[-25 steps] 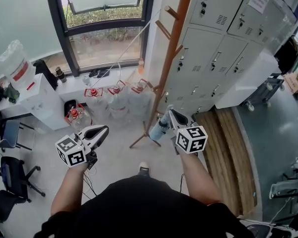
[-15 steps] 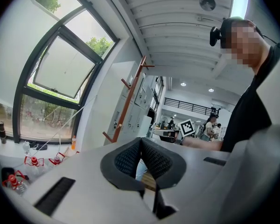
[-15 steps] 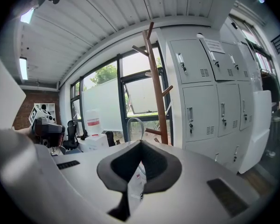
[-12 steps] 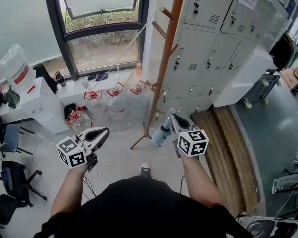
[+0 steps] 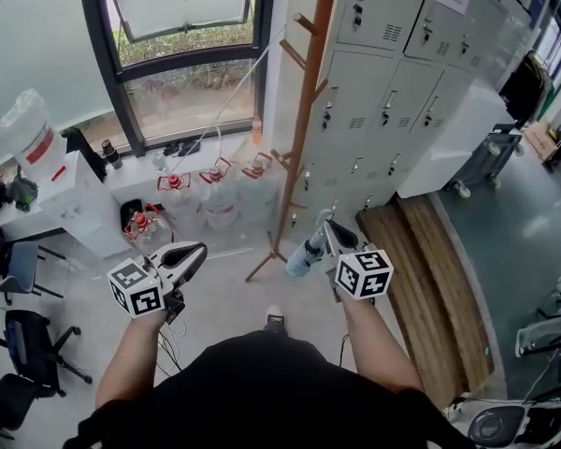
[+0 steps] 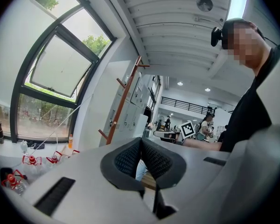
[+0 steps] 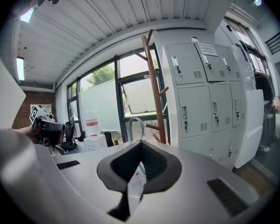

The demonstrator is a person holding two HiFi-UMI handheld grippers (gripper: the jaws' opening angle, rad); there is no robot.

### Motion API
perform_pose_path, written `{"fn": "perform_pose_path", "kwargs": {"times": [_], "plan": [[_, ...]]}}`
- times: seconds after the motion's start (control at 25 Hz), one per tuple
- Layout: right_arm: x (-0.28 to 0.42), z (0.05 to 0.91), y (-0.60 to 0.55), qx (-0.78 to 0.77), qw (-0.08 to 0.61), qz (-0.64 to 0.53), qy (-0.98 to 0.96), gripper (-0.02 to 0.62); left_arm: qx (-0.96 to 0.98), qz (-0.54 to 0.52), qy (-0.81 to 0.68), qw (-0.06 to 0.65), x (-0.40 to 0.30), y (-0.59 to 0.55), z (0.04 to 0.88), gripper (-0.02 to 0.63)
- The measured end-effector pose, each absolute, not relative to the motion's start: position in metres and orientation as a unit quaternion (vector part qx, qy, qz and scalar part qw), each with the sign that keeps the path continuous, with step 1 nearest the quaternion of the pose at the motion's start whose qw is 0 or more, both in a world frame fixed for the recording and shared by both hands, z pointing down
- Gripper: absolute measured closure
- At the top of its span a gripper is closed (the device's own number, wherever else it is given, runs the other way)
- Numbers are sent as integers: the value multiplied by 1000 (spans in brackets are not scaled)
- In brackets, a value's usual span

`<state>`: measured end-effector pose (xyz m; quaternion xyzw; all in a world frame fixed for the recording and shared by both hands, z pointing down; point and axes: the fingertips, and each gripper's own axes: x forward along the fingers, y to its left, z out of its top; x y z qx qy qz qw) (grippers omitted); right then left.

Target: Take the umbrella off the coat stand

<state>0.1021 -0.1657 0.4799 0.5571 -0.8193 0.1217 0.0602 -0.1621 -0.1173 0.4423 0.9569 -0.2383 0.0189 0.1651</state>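
Your right gripper (image 5: 329, 226) is clamped on the folded pale-blue umbrella (image 5: 303, 254), which appears to hang clear of the wooden coat stand (image 5: 306, 110), on none of its pegs. The stand rises just ahead and slightly left of those jaws. In the head view the umbrella's long axis runs from the jaws down and left toward the stand's feet, while the right gripper view shows its strap loop standing above the closed pads. Your left gripper (image 5: 196, 253), jaws pressed together on nothing, hovers well apart on the other side, so the right hand alone carries the job, which looks all but done. Red-capped clear jugs (image 5: 174, 183) sit on the floor under the window; their contents cannot be told. The grey lockers (image 5: 393, 92) are shut.
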Motion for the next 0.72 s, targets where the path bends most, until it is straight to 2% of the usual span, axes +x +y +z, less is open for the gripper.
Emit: {"fn": "perform_pose_path", "kwargs": {"times": [0.72], "plan": [[104,476,-127,559,62,118,-818,581,960,34,-223,164,-153,-81,440,584]]}}
